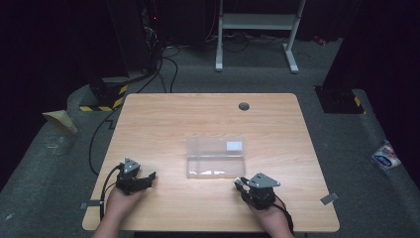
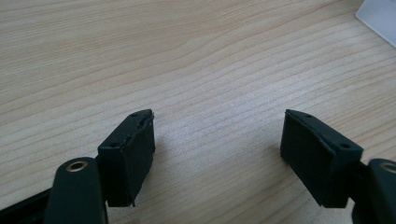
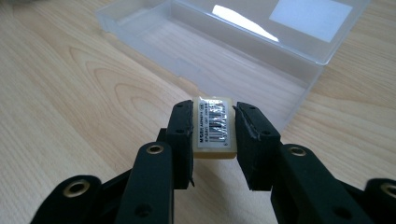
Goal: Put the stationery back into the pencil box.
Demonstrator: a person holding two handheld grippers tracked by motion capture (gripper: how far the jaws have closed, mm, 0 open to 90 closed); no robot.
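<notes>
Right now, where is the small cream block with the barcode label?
The small cream block sits clamped in the right gripper, just before the open clear plastic box.

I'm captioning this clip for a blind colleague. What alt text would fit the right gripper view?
The right tongs are shut on a small cream-coloured block with a barcode label, held just above a light wooden table. Beyond it lies an open clear plastic box, its lid bearing a white label.

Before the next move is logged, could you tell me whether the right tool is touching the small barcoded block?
Touching: in the right gripper view, the right tool has both pads pressed against the sides of the small barcoded block, no gap showing.
</notes>
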